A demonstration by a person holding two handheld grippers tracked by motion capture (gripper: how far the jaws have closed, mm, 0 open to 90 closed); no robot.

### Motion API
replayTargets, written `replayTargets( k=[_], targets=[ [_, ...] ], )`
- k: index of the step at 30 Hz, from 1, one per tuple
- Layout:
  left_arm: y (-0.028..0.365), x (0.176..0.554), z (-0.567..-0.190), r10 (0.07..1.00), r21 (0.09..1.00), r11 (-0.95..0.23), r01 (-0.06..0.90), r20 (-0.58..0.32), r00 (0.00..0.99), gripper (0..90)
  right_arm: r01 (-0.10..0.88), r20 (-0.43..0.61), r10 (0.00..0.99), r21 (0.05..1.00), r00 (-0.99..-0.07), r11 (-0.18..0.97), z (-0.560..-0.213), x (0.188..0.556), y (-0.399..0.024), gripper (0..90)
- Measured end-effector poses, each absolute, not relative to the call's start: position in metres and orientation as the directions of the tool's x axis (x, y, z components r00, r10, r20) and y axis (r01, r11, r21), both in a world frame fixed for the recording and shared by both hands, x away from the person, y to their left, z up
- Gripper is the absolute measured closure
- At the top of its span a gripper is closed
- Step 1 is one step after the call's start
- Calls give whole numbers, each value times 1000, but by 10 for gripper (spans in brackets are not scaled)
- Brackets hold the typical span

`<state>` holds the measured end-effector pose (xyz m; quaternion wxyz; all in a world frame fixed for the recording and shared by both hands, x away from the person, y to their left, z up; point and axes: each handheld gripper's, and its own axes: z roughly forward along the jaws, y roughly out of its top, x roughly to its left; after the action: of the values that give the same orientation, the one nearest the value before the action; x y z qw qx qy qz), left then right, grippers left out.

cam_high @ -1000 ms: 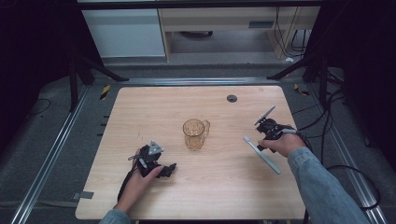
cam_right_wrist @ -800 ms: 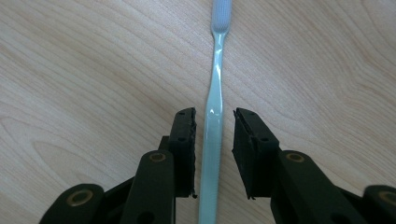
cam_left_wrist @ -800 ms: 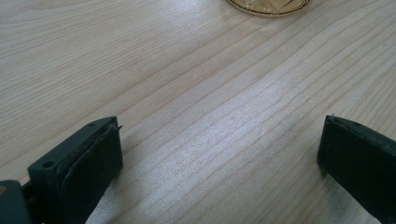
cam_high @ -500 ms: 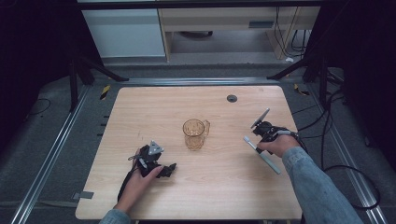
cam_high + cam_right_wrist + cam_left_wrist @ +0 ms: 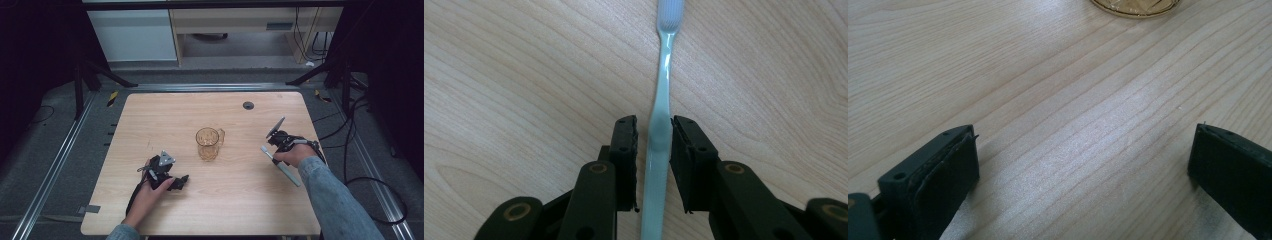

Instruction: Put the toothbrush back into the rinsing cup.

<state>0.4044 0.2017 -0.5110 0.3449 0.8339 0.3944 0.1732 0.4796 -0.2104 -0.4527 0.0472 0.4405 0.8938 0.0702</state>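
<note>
right gripper [image 5: 654, 135] has its jaws clenched on the handle of a pale blue toothbrush [image 5: 663, 75], which lies on the wooden surface [image 5: 250, 200] at the right side, bristle end pointing away from the jaws; they were closing on it just now. left gripper [image 5: 1083, 165] rests near-left on the surface, jaws released wide, nothing between them. amber glass mug [image 5: 208, 143] stands in the middle, apart from both grippers.

Your tabletop [image 5: 150, 115] is evenly lit from above, surroundings dark; soft sheen on its wood close up, near claw parts slightly blurred.
</note>
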Motion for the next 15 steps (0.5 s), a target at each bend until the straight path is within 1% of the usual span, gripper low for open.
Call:
replayTargets(
  k=[7,8,12,13,14,15],
  targets=[
    [202,404,-511,777,712,-452,538,18,629,0,790,-15,800,146,-600,596,-457,483,-211,720],
    [202,404,-511,777,712,-451,538,17,629,0,772,-26,783,150,-621,617,-459,484,-212,720],
    [202,404,-511,777,711,-452,538,18,629,0,775,-20,784,139,-620,616,-462,485,-212,722],
    [202,404,-511,777,711,-452,538,18,629,0,750,-23,760,144,-649,645,-464,487,-214,724],
    [202,404,-511,777,711,-452,538,18,629,0,750,-23,760,144,-649,645,-464,487,-214,724],
    [202,404,-511,777,711,-452,538,18,629,0,778,-16,787,136,-617,613,-463,485,-211,724]
  ],
)
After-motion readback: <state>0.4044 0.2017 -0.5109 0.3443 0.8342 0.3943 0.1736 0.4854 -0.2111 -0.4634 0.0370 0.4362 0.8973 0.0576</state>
